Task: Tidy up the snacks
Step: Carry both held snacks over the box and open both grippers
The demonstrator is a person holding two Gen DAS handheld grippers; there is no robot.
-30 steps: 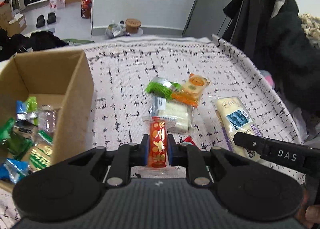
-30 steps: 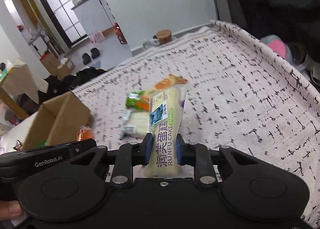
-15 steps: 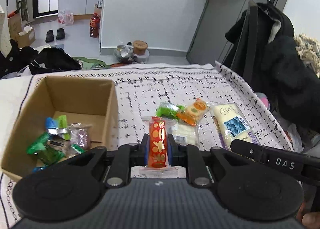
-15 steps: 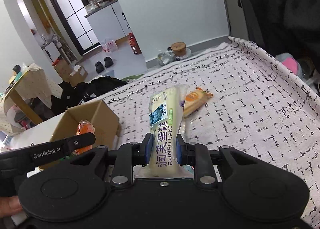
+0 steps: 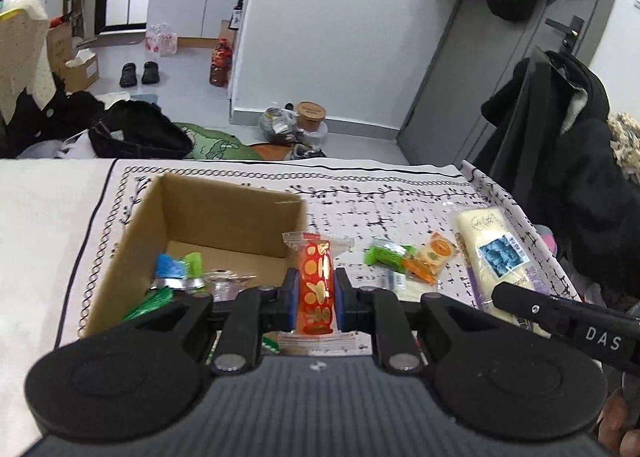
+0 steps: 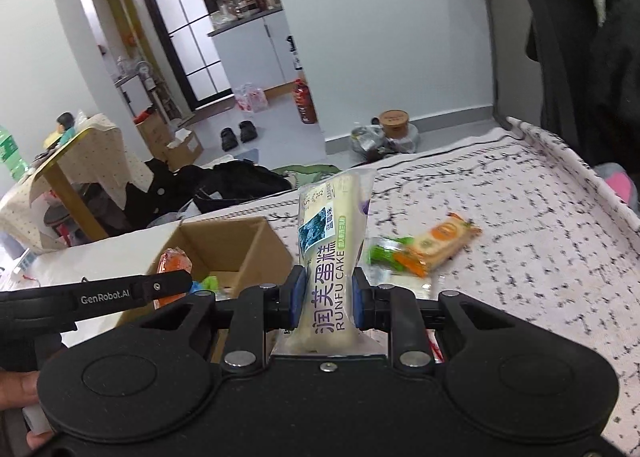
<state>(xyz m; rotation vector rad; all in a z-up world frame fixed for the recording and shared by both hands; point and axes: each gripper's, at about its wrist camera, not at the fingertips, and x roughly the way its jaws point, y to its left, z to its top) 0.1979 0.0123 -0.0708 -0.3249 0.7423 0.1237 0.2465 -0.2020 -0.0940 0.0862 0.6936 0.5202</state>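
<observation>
My left gripper [image 5: 316,303] is shut on a red snack packet with gold print [image 5: 315,289], held above the near right corner of an open cardboard box [image 5: 224,213]. Several green, blue and clear wrapped snacks [image 5: 176,277] lie inside the box. My right gripper [image 6: 328,303] is shut on a long pale cake pack [image 6: 332,241] lettered RUNFU CAKE, which stands up between the jaws to the right of the box [image 6: 240,245]. The cake pack [image 5: 496,253] also shows at the right of the left wrist view. A green packet [image 5: 386,257] and an orange packet [image 5: 434,257] lie on the patterned cloth.
The black-and-white patterned cloth [image 6: 520,225] covers the surface, and its raised edge runs along the right. A white packet [image 5: 404,283] lies under the green and orange ones. Dark coats [image 5: 560,161] hang close to the right edge. Bags, shoes and bottles sit on the floor beyond.
Both grippers have risen and drawn back, each keeping its packet. The box has slid towards the middle of both views, and the loose packets look smaller and farther off.
</observation>
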